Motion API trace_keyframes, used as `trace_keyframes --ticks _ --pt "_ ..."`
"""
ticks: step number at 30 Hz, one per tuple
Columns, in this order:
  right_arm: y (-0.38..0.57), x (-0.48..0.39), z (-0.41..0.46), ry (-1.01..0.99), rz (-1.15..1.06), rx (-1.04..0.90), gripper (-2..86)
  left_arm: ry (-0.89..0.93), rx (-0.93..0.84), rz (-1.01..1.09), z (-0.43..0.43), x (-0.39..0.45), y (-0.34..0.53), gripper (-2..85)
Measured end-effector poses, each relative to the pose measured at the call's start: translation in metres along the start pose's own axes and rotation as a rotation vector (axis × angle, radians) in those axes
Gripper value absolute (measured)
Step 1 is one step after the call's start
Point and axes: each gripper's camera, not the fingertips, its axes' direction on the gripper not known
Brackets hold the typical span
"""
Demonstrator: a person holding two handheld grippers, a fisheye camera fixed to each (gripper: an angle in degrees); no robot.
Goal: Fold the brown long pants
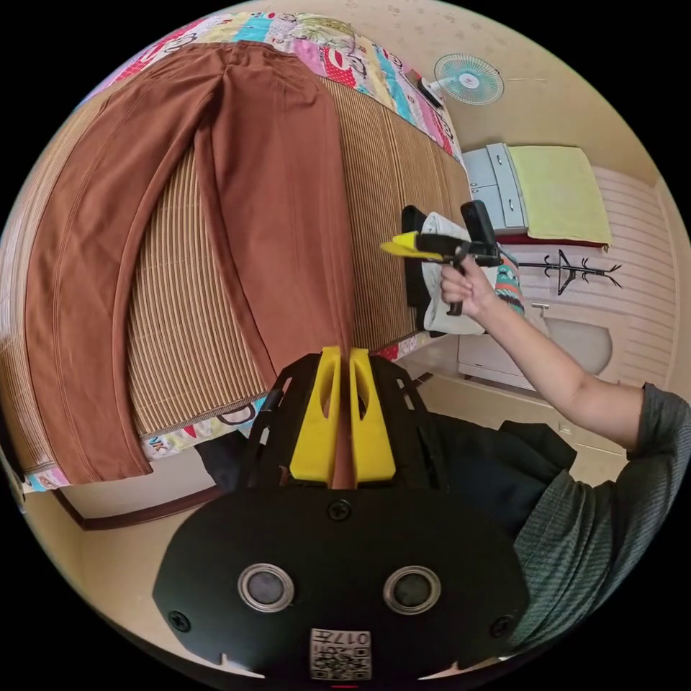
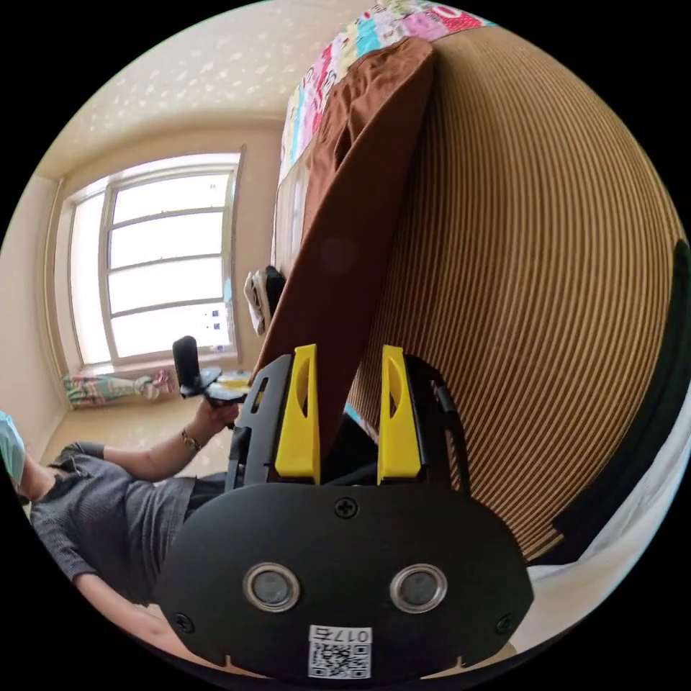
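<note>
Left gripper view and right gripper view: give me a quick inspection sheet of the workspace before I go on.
Surface: striped mat over a patchwork quilt on a bed.
Job's things: brown long pants spread flat, legs apart.
Clutter: white cloth at the mat's edge.
Grippers: left gripper jaws nearly together by a leg hem, grip unclear; right gripper open.
Cables: nothing seen.
Surroundings: wall fan, drawers, window.

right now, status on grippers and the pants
Left gripper shut on brown pants leg hem. Right gripper open, hem between jaws. Pants flat on striped mat. Nothing in the way.
</note>
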Motion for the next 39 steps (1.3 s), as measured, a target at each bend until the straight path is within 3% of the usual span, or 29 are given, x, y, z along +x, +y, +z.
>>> trace_keyframes --ticks 9,15,20,25,29,33,36,39 --pt "-0.178 0.042 0.0 -0.114 0.269 0.524 16.1 -0.021 0.025 0.114 -0.003 -0.011 0.036 -0.8" --pt "-0.284 0.018 0.047 0.24 0.282 0.571 15.4 0.028 0.071 0.18 -0.024 -0.038 0.055 -0.8" --pt "-0.357 -0.024 0.129 0.715 0.197 0.356 5.0 0.175 0.121 0.13 -0.06 -0.082 0.071 -0.9" --pt "-0.394 -0.112 0.218 1.143 0.027 0.29 3.0 0.27 0.243 0.112 -0.149 -0.112 0.108 -0.9" --pt "-0.414 -0.211 0.29 1.091 -0.121 0.427 2.3 0.297 0.309 0.037 -0.21 -0.14 0.148 -0.9" --pt "-0.45 -0.266 0.369 1.031 -0.258 0.398 2.2 0.263 0.374 -0.057 -0.28 -0.18 0.184 -0.8" --pt "-0.475 -0.281 0.435 0.978 -0.374 0.366 2.7 0.031 0.396 -0.178 -0.308 -0.208 0.202 -0.6" --pt "-0.495 -0.252 0.474 0.907 -0.246 0.263 2.9 -0.128 0.317 -0.243 -0.301 -0.243 0.203 -0.3"
